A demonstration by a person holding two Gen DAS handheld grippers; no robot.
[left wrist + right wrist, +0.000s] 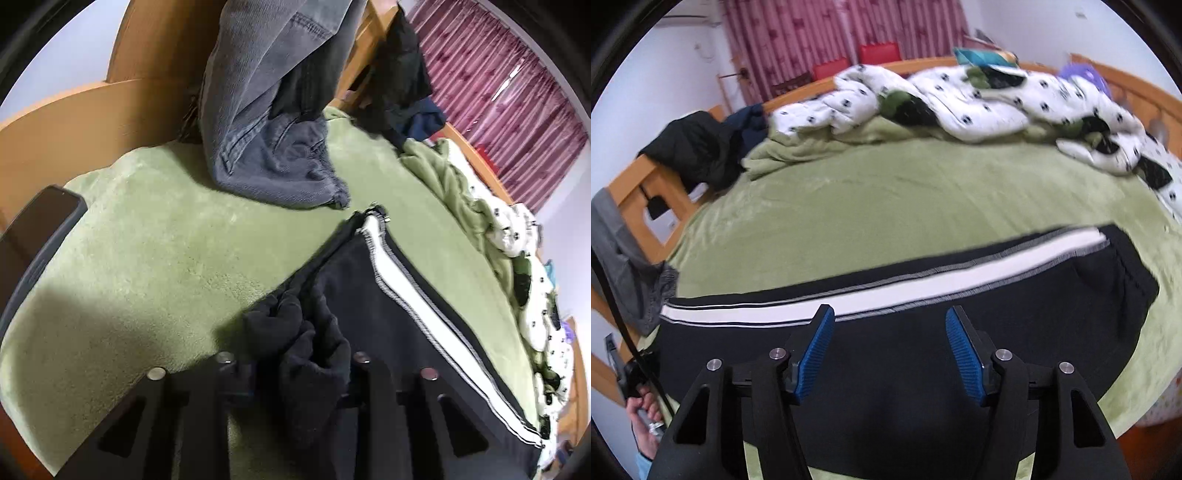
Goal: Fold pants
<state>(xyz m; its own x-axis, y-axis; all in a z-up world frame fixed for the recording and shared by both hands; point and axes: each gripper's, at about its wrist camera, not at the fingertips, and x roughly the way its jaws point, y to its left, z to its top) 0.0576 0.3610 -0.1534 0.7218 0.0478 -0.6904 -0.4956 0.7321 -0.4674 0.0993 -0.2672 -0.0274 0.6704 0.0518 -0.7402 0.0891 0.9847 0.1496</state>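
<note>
Bunched black cloth fills the left gripper (pixel 295 369), whose jaws are nearly together, pinching a gathered end of the black pants (pixel 369 314). From there the pants run away across the green blanket (pixel 147 277), white side stripe (pixel 402 280) uppermost. A grey pair of jeans (pixel 266 147) hangs down and slumps onto the blanket by the wooden bed frame (pixel 74 110); between jeans and pants the blanket lies bare. The right gripper (pixel 890 350) hovers with its blue pads (pixel 964 354) spread apart, nothing between them, and the pants lie flat directly beneath it. Beyond them is a broad bare stretch of blanket, bounded by a rumpled white quilt (pixel 960 107) along the far rail.
</note>
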